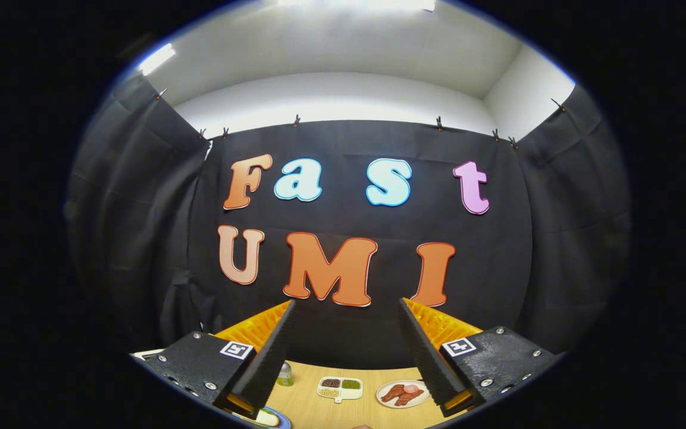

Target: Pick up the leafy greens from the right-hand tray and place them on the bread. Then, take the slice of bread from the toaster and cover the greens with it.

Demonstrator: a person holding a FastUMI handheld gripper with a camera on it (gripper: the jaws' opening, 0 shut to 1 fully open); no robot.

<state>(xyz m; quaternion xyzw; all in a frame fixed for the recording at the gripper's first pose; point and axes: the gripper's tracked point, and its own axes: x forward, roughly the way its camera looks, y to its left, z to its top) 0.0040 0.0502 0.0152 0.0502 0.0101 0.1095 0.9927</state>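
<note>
Gripper (346, 307) was held high and level, pointed at the booth wall rather than down at the work; its fingers stood spread wide apart with nothing between them.

Between and beyond the fingers, low down, a strip of wooden table (373, 414) showed. On it: a small divided dish (340, 388) with dark, green and pale fillings, a round plate (404, 394) of reddish-brown food to its right, a small greenish bottle (285, 374) by the left finger, and the edge of a blue-rimmed plate (271, 418) carrying something pale — possibly the bread, too little visible to say.

Leafy greens, their tray and the toaster could not be made out, so progress could not be judged — the empty gripper fitted either a stage ahead of grasping the greens or one after the last release.
</note>
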